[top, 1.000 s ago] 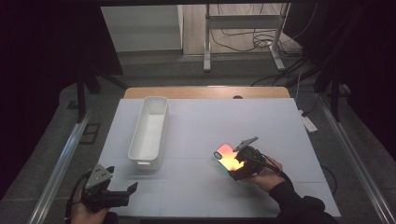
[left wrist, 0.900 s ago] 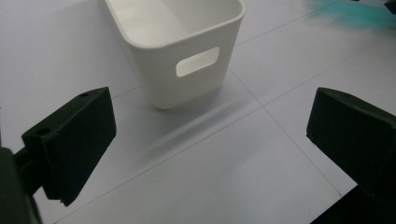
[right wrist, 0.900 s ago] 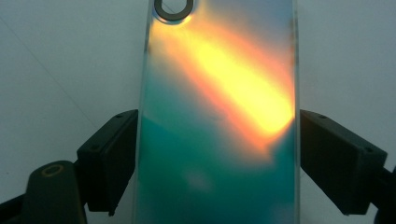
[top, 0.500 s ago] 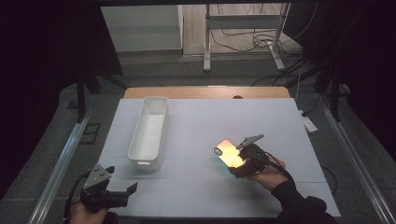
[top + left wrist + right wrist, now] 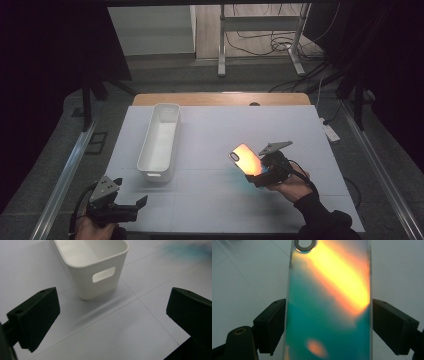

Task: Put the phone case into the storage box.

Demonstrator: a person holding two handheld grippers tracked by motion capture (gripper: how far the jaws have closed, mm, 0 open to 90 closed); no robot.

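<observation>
An iridescent phone case (image 5: 246, 159), orange and teal with an oval camera hole, is held above the white table right of centre. My right gripper (image 5: 264, 172) is shut on its long sides; in the right gripper view both black pads (image 5: 271, 325) press against the phone case (image 5: 329, 305). My left gripper (image 5: 131, 206) rests near the table's front left corner, open and holding nothing. In the left gripper view its wide-apart fingertips (image 5: 35, 317) frame the near end of a white bin (image 5: 96, 267).
The long white bin (image 5: 161, 140) stands left of centre, its length running away from me, a handle slot in its near end. The white table top (image 5: 280, 125) has a wooden strip at the back. Cables and metal stand legs lie on the floor beyond.
My right hand has shifted slightly left and up with the phone case, which now tilts more toward the bin. The left gripper has stayed put.
</observation>
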